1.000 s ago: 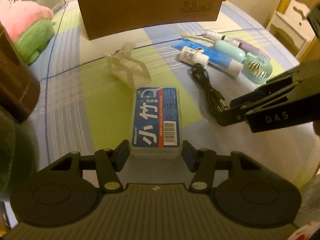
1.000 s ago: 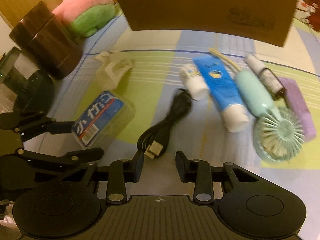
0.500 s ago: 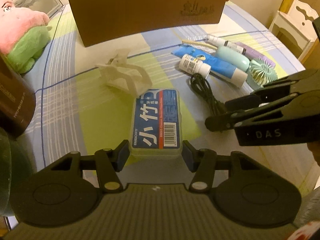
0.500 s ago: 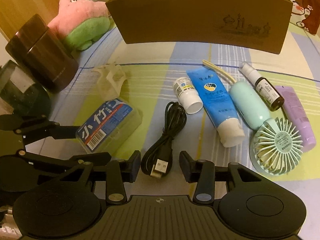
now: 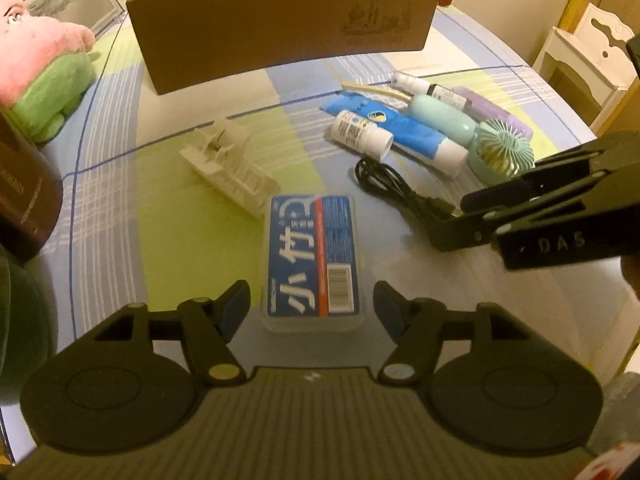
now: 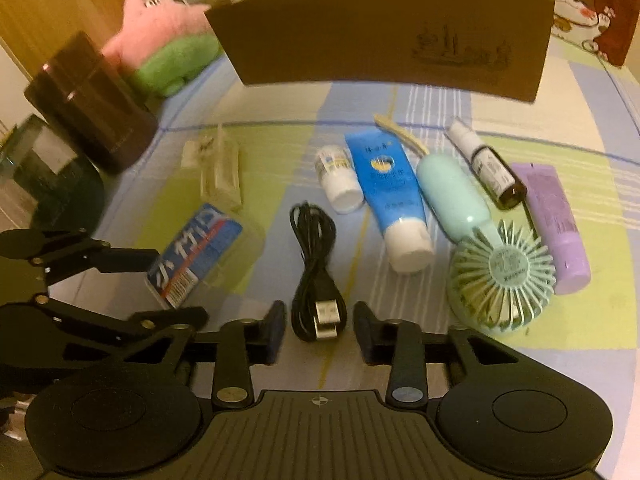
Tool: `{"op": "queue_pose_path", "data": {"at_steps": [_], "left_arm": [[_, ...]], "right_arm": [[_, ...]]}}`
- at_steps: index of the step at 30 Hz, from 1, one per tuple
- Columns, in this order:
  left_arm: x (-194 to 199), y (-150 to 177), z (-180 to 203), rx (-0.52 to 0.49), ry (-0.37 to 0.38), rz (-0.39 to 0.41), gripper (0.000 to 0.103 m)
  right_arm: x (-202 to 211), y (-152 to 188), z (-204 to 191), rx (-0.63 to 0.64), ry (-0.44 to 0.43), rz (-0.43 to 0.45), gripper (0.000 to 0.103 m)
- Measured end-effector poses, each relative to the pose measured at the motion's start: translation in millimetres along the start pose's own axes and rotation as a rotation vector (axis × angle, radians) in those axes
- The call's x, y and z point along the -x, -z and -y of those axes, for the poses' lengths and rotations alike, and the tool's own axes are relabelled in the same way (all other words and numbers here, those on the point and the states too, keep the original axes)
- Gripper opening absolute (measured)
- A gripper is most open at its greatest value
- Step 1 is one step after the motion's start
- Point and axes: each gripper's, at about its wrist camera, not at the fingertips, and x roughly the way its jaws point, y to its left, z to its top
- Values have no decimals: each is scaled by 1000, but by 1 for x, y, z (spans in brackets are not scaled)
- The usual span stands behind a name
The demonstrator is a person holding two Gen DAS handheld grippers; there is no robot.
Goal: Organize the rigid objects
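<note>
left gripper [image 5: 312, 312] jaws opening around blue-labelled clear box [image 5: 313, 262] on checked cloth [image 5: 120, 216], pads clear, right gripper [image 6: 320, 330] jaws opening about black usb cable [image 6: 316, 264], untouched, cardboard box [image 5: 288, 28] at 12 o'clock

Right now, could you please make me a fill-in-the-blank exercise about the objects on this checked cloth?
1. The clear plastic case with the blue label lies between the pads of the ____ gripper.
2. The coiled black cable ends in a ____ plug.
3. The small handheld fan is mint ____.
4. The brown cardboard box stands ____ the toiletries.

Answers: left; USB; green; behind
</note>
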Motion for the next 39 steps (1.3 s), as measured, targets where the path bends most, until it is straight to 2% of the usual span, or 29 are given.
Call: {"op": "queue_pose_path", "data": {"at_steps": [4,8,11,19,20,24,26,32,39], "left_arm": [[-8,-8,5,-36,-15,4,64],[-19,-11,6,-53,-37,-12,54],[-20,-11,5,-55,-37,-9,54],[-19,-8,0,-48,-54,-12,54],[-18,-6,0,-44,-56,-13,54],[-16,-3,1,-28,-66,-8,54],[-15,-3,1,-12,-67,-11,54],[-9,-2,4,24,-60,-5,53],[4,-7,12,16,-59,22,53]], "right_arm": [[-7,-2,-9,64,32,11,50],[-14,-4,-13,91,52,19,49],[-17,-7,-15,122,59,24,49],[-32,-9,-22,209,97,6,32],[-33,-9,-24,230,103,8,26],[-33,-5,-28,292,100,4,21],[-31,-4,-26,270,73,-5,20],[-19,-4,0,55,-68,-22,18],[5,-2,12,-10,-104,20,18]]}}
